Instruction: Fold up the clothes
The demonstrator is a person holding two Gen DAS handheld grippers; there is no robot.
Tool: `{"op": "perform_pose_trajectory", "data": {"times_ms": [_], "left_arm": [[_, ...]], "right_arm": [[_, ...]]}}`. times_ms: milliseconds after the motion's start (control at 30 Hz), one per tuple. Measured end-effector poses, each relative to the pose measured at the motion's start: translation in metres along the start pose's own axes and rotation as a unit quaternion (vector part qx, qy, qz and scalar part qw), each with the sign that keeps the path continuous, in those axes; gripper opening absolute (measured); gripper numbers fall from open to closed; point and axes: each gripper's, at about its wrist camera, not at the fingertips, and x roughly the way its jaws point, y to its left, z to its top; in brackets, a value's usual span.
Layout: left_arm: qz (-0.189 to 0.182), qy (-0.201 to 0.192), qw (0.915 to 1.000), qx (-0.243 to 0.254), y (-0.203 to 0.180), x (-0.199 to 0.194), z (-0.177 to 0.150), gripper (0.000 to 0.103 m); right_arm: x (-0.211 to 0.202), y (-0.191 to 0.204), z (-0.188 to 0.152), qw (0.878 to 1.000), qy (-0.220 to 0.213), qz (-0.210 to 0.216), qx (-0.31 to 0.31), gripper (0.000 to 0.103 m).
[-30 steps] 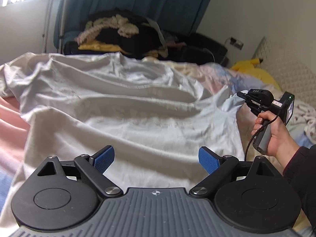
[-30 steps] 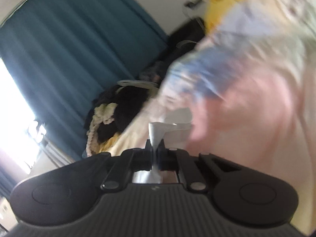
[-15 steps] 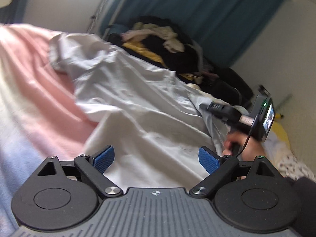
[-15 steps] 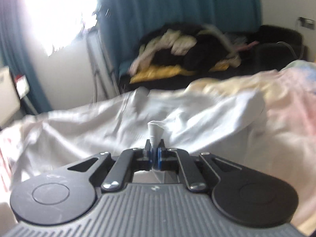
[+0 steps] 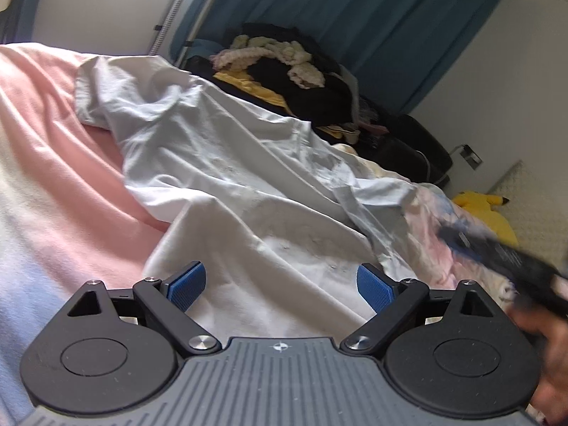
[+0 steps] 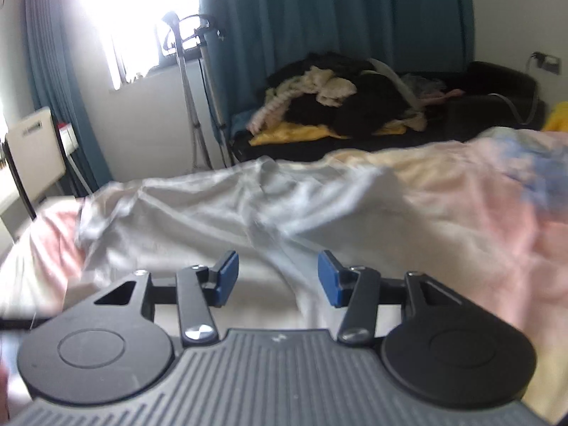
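A white T-shirt (image 5: 227, 177) lies spread and wrinkled on the pink bedspread (image 5: 46, 163), with one side folded over itself. My left gripper (image 5: 280, 287) is open and empty just above the shirt's near hem. My right gripper (image 6: 277, 278) is open and empty over the same shirt (image 6: 213, 213); it also shows blurred at the right of the left wrist view (image 5: 504, 259).
A pile of dark, cream and yellow clothes (image 5: 284, 71) sits past the far bed edge before teal curtains (image 5: 355, 7). A yellow plush (image 5: 479, 202) lies at the right. A metal stand (image 6: 198, 88) and a white chair (image 6: 32, 142) stand by the window.
My right gripper has opened and let go of the white fabric it pinched, and has drawn back from the shirt. The left gripper swung left and stays open.
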Motion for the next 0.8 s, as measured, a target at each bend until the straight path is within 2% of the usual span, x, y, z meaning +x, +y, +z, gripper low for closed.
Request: {"op": "perform_pose_trajectory", "data": {"times_ms": [100, 233, 333, 400, 467, 533, 600, 700, 800], "left_arm": [[-0.003, 0.003, 0.9997, 0.026, -0.013, 0.004, -0.009, 0.094], [-0.017, 0.01, 0.9982, 0.057, -0.033, -0.003, -0.024, 0.094], [-0.035, 0.009, 0.9961, 0.081, -0.048, -0.009, -0.036, 0.094], [-0.056, 0.012, 0.9937, 0.096, -0.06, -0.013, -0.045, 0.094], [-0.074, 0.018, 0.99, 0.119, -0.073, -0.015, -0.056, 0.094], [-0.083, 0.023, 0.9849, 0.15, -0.088, -0.014, -0.068, 0.094], [-0.091, 0.031, 0.9796, 0.176, -0.102, -0.012, -0.08, 0.094], [-0.104, 0.063, 0.9758, 0.182, -0.124, 0.002, -0.095, 0.093], [-0.123, 0.09, 0.9727, 0.175, -0.147, 0.015, -0.108, 0.091]], "right_arm": [[-0.044, -0.013, -0.026, 1.0, 0.017, -0.008, 0.017, 0.051], [-0.084, -0.042, -0.065, 0.995, 0.009, 0.008, 0.102, 0.053], [-0.104, -0.065, -0.094, 0.985, 0.001, 0.011, 0.175, 0.054], [-0.113, -0.071, -0.108, 0.981, 0.0, 0.008, 0.196, 0.054], [-0.12, -0.071, -0.115, 0.979, -0.008, -0.016, 0.205, 0.056], [-0.133, -0.072, -0.12, 0.974, -0.035, -0.035, 0.222, 0.059], [-0.147, -0.077, -0.126, 0.965, -0.08, -0.063, 0.243, 0.065], [-0.156, -0.083, -0.131, 0.959, -0.107, -0.105, 0.24, 0.065], [-0.166, -0.092, -0.133, 0.952, -0.131, -0.116, 0.253, 0.065]]}}
